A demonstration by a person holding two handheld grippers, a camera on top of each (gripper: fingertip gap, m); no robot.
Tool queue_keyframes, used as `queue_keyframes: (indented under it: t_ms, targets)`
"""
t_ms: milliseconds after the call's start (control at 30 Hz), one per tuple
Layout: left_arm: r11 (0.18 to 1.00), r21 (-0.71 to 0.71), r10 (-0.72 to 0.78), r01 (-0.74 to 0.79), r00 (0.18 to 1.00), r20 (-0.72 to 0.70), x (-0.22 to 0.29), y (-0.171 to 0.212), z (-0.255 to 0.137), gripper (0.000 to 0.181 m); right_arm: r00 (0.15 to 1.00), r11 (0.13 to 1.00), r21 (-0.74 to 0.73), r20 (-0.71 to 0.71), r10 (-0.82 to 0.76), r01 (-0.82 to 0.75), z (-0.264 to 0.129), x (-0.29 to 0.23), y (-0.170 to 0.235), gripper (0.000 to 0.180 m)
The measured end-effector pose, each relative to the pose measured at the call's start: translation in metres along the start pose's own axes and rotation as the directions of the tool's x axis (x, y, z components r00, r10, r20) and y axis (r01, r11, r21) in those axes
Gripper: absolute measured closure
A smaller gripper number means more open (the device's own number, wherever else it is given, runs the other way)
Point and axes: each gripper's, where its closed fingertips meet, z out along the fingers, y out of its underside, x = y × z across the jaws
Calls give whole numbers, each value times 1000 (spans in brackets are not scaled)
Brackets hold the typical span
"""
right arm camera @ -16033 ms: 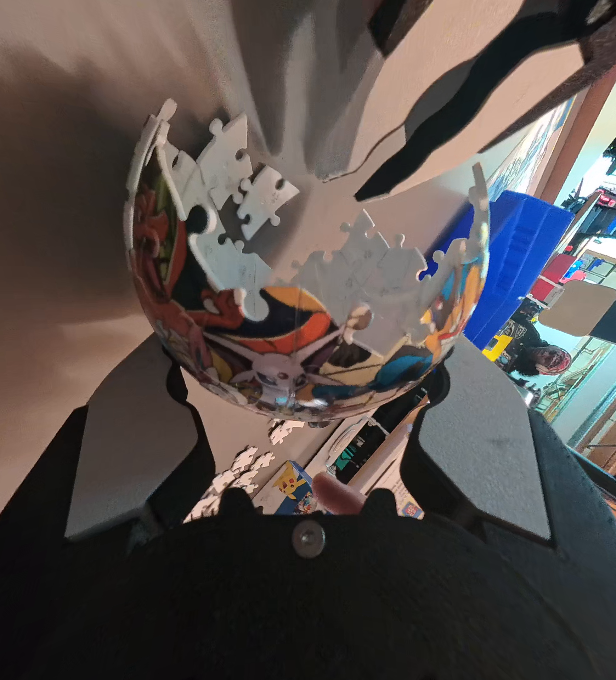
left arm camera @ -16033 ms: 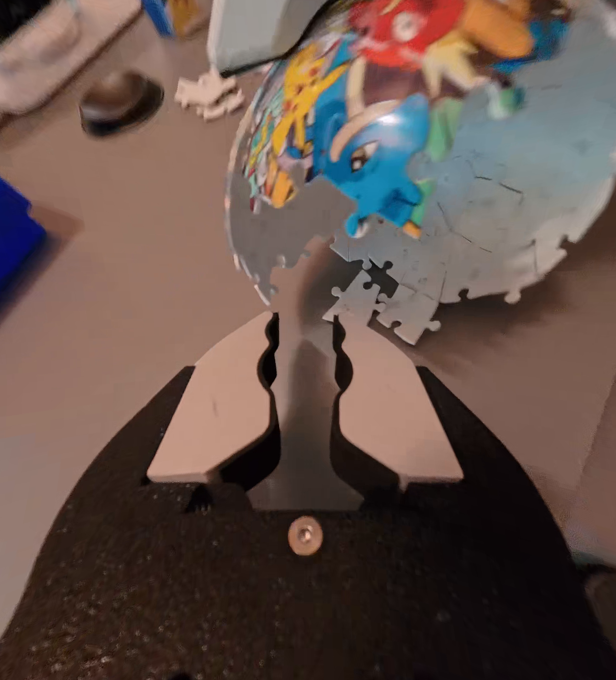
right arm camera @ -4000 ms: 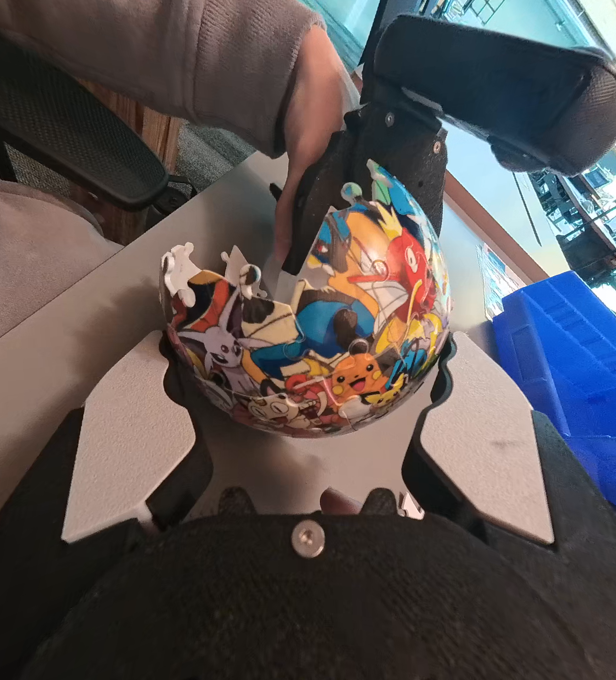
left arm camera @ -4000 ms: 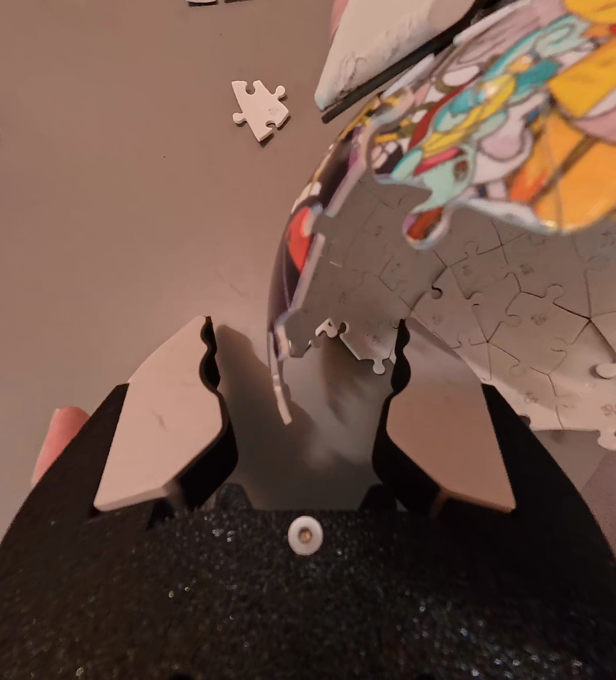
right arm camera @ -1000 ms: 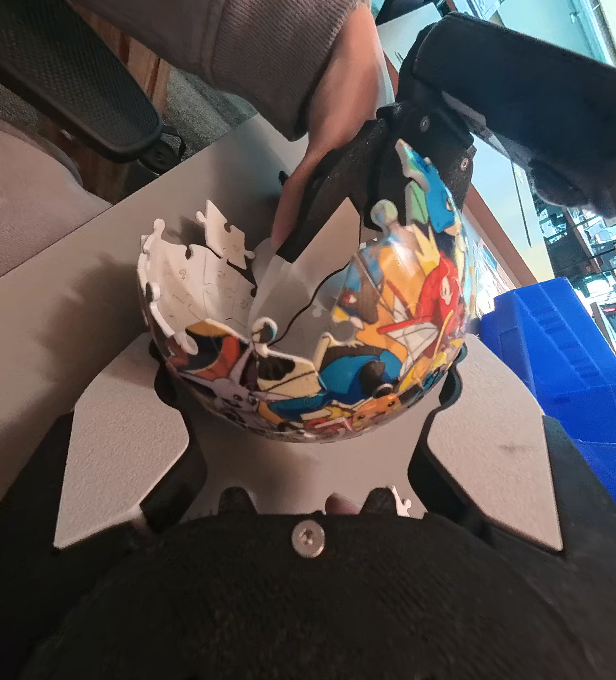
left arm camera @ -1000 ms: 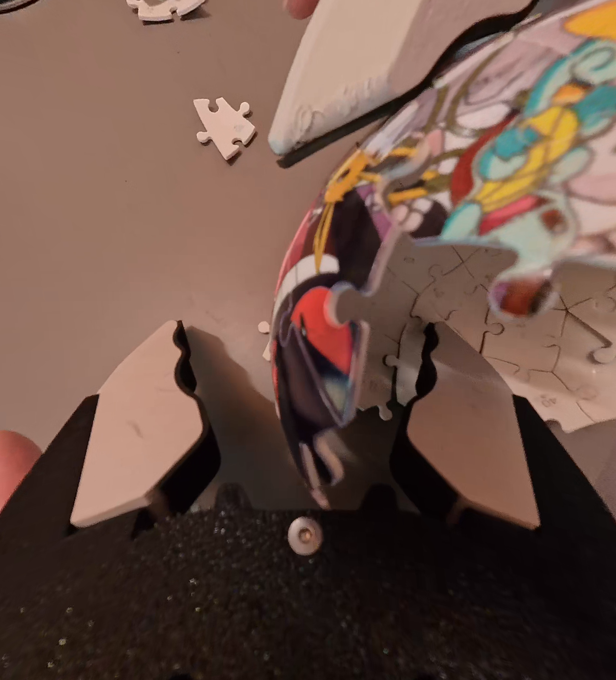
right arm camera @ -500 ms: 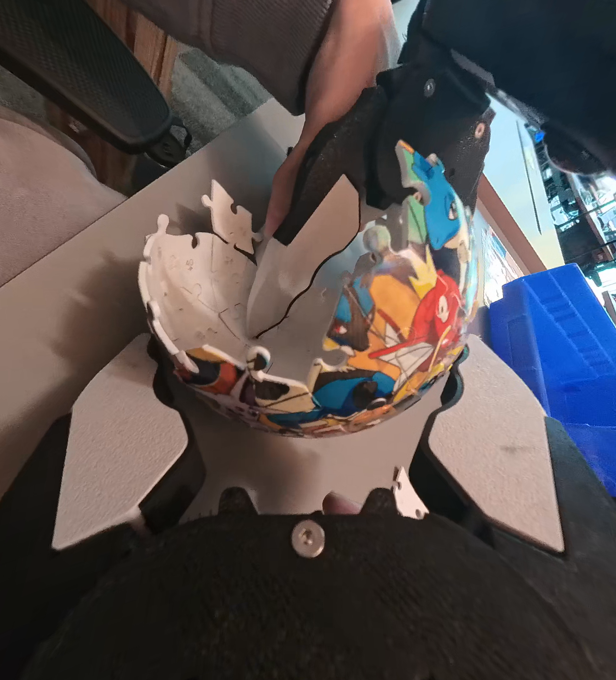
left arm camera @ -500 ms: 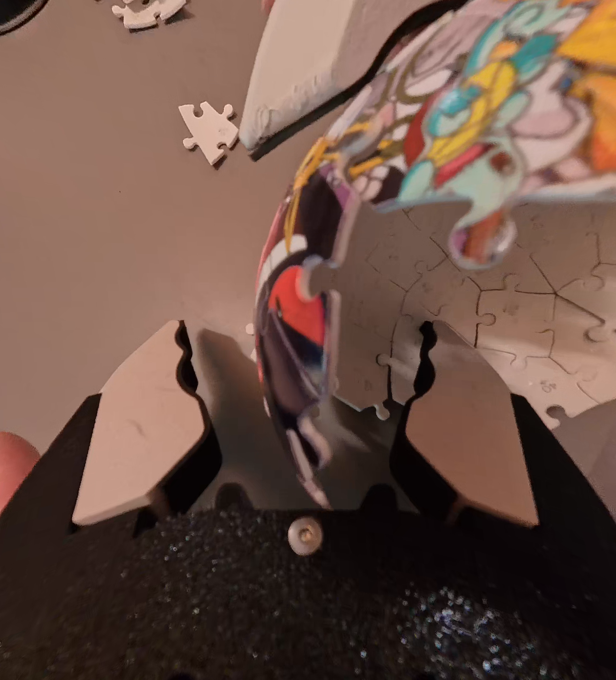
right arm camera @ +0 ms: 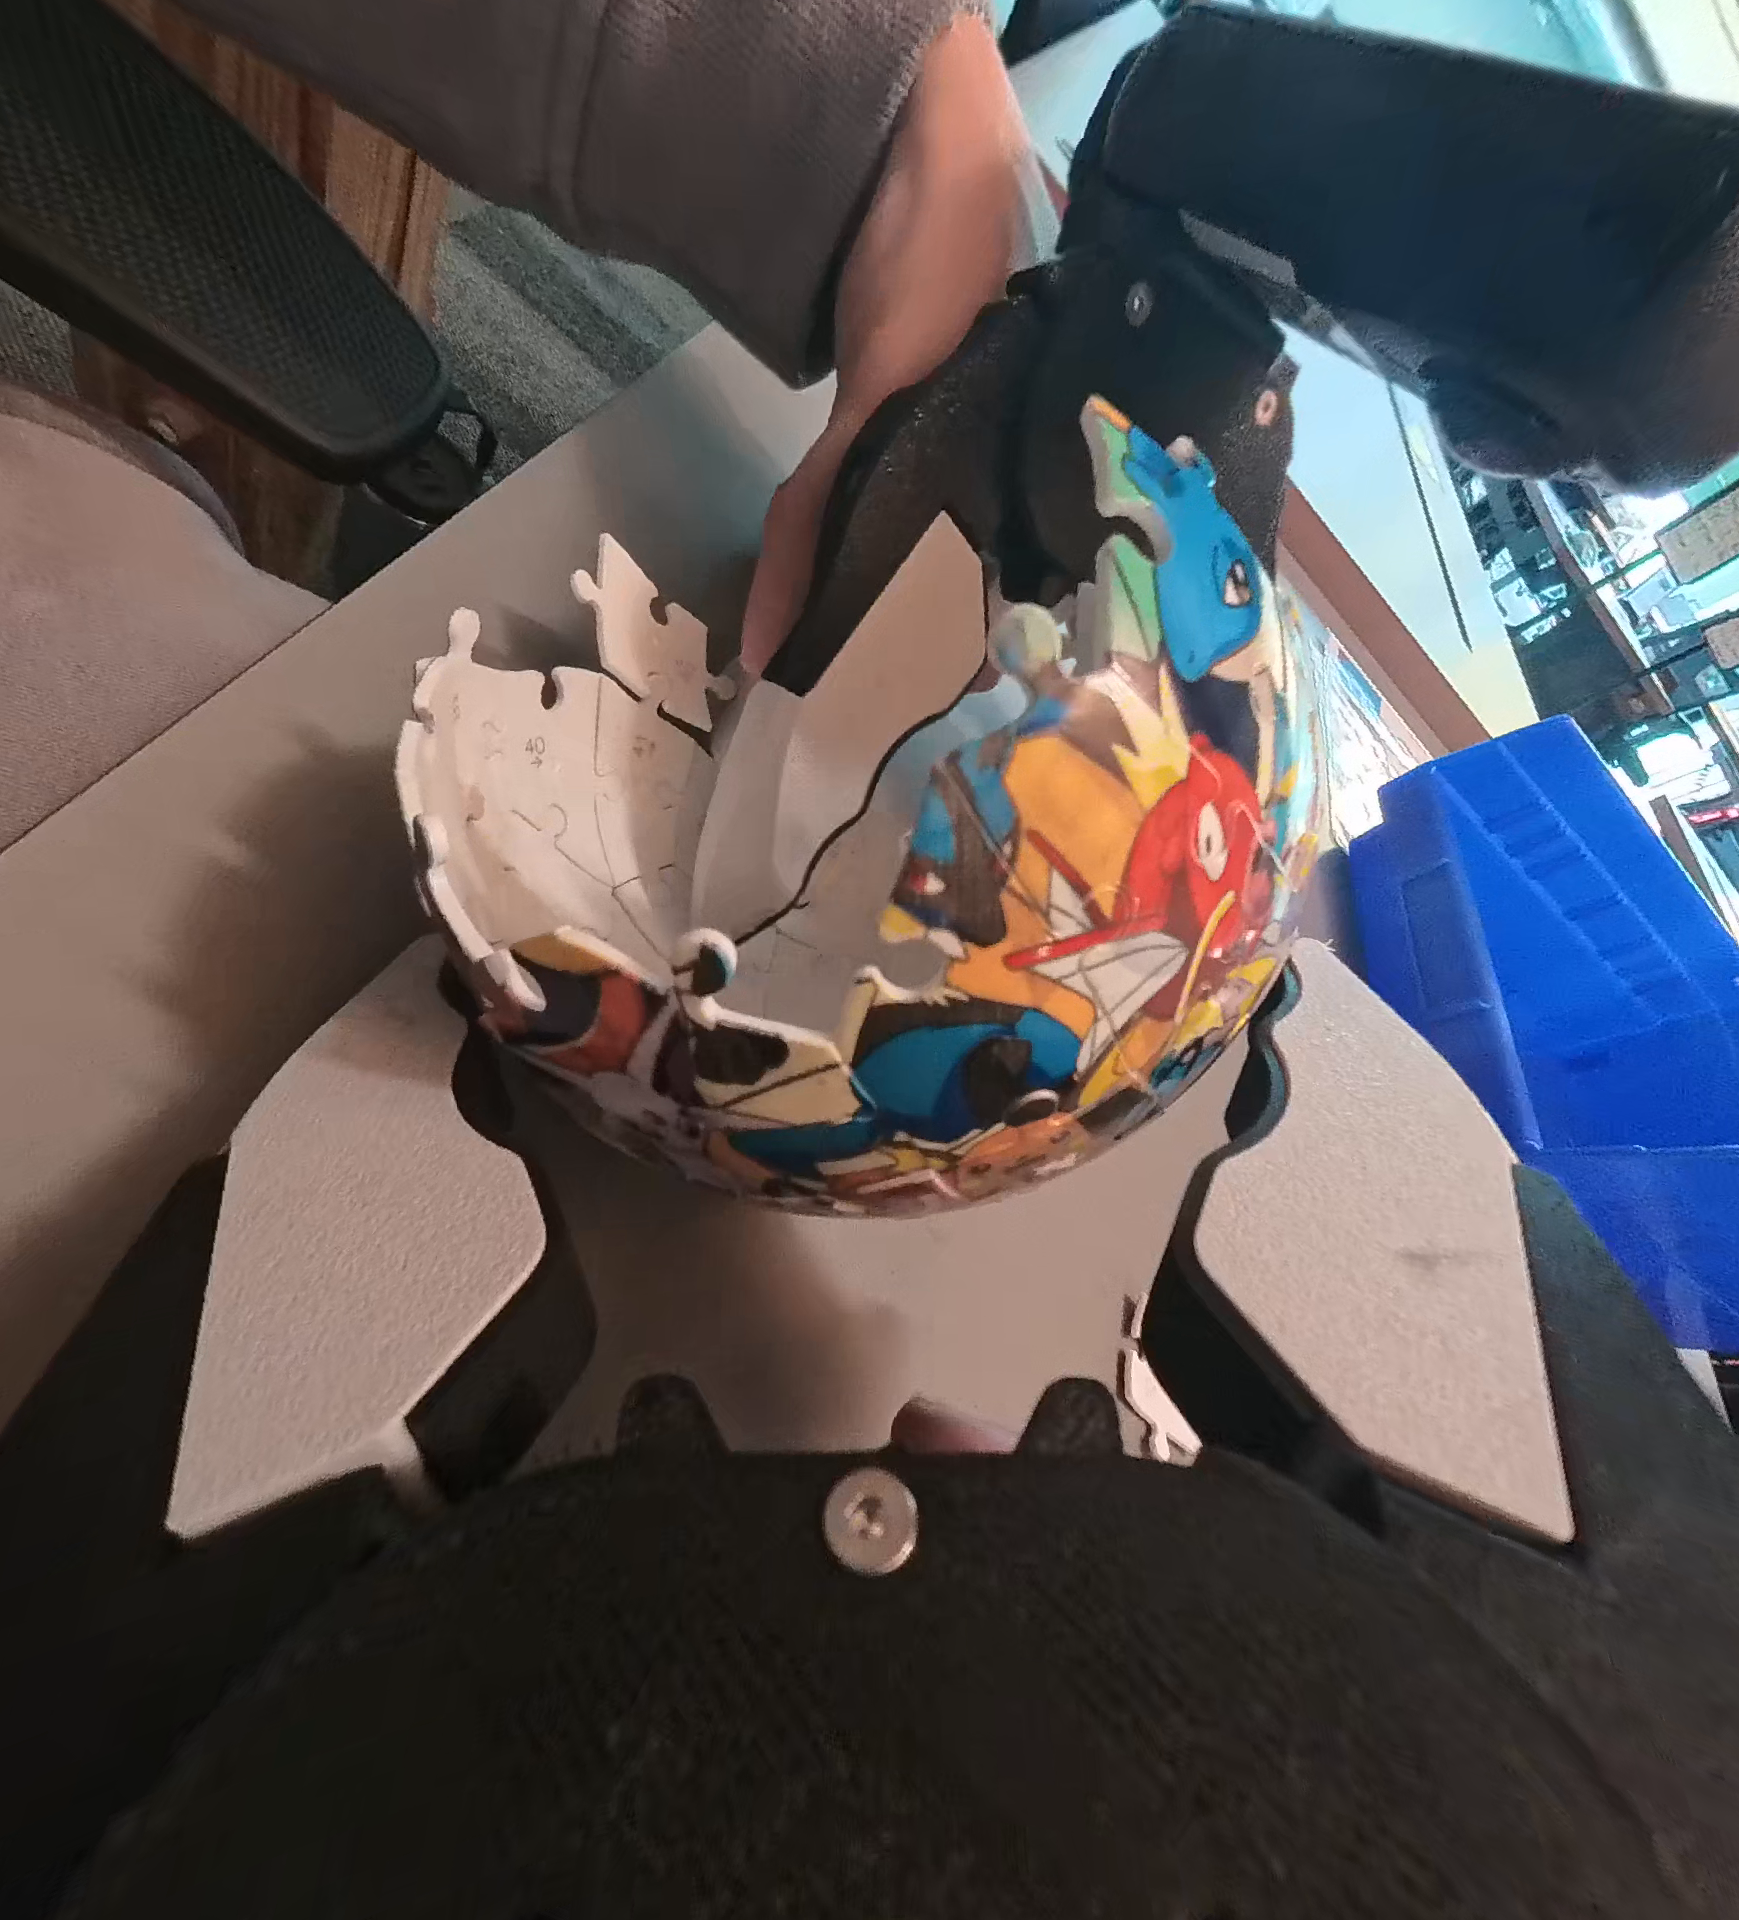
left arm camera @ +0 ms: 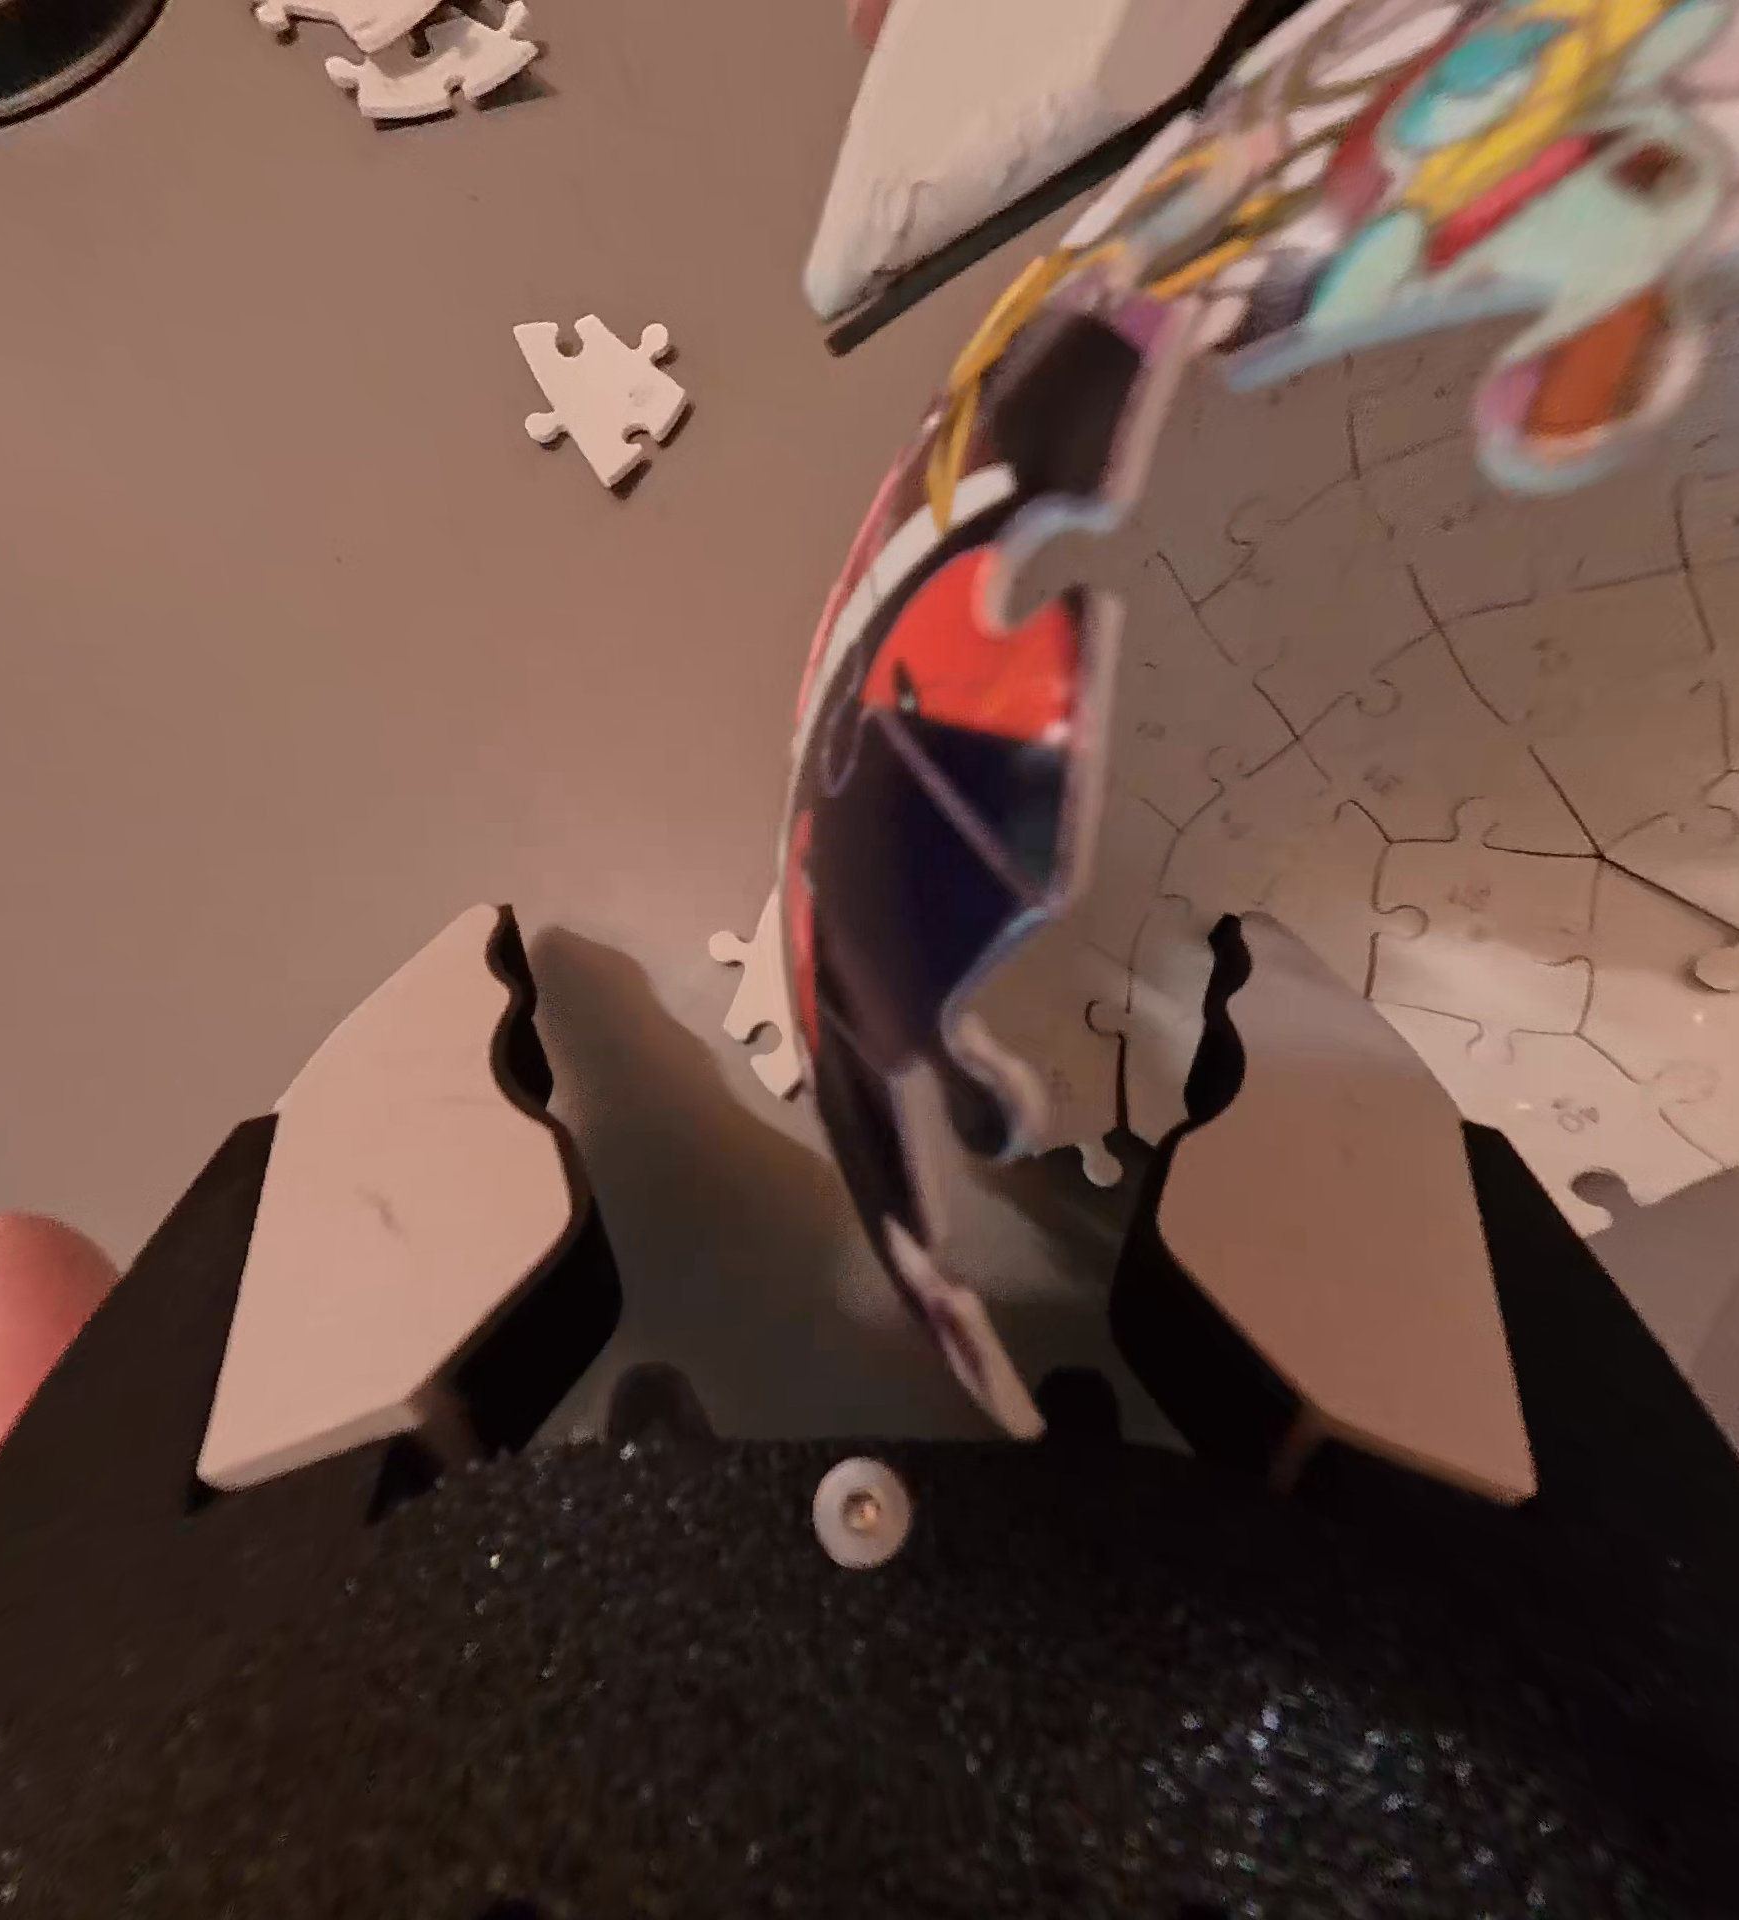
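Note:
A half-built puzzle ball (right arm camera: 1052, 935), a colourful cartoon shell with a white inside, sits between the fingers of my right gripper (right arm camera: 870, 977), which is shut on its lower part just above the grey table (right arm camera: 169, 883). My left gripper (left arm camera: 863, 920) is open and straddles the shell's ragged edge (left arm camera: 948, 935). Its right finger (left arm camera: 1343, 1195) lies inside the shell and its left finger (left arm camera: 408, 1143) outside. In the right wrist view that inner finger (right arm camera: 803, 748) reaches down into the shell. A hand (right arm camera: 906, 260) holds the left gripper.
Loose white puzzle pieces lie on the table: one (left arm camera: 600, 400) to the left of the ball, a small pile (left arm camera: 408, 52) at the far edge, one (left arm camera: 761, 997) against the shell. A black round object (left arm camera: 3, 52) is far left. Blue bins (right arm camera: 1571, 1039) stand right; a chair armrest (right arm camera: 169, 229) is behind.
The shell has tilted so its open side faces the right wrist camera more. The left gripper's finger sits deeper inside it. Both grippers keep their jaw width.

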Motion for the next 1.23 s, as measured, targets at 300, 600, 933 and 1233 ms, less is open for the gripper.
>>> queue_keyframes:
  t_ms: [300, 600, 933, 1233]
  targets:
    - [1000, -18, 13, -12, 999, 51, -8, -1, -3, 63, 1000, 1000, -5, 0, 0, 0, 0, 0, 1, 44]
    - [990, -114, 88, -79, 994, 71, -6, -4, -4, 65, 1000, 1000, -3, 2, 29, -29, 0, 1, 2, 44]
    - [1000, -13, 15, -14, 995, 96, -12, -5, -8, 73, 999, 999, 6, -6, 46, -46, -1, 2, 3, 45]
    - [999, -9, -37, 38, 995, 88, -15, 4, -33, 73, 1000, 1000, -5, -8, 21, -21, 0, 0, 1, 45]
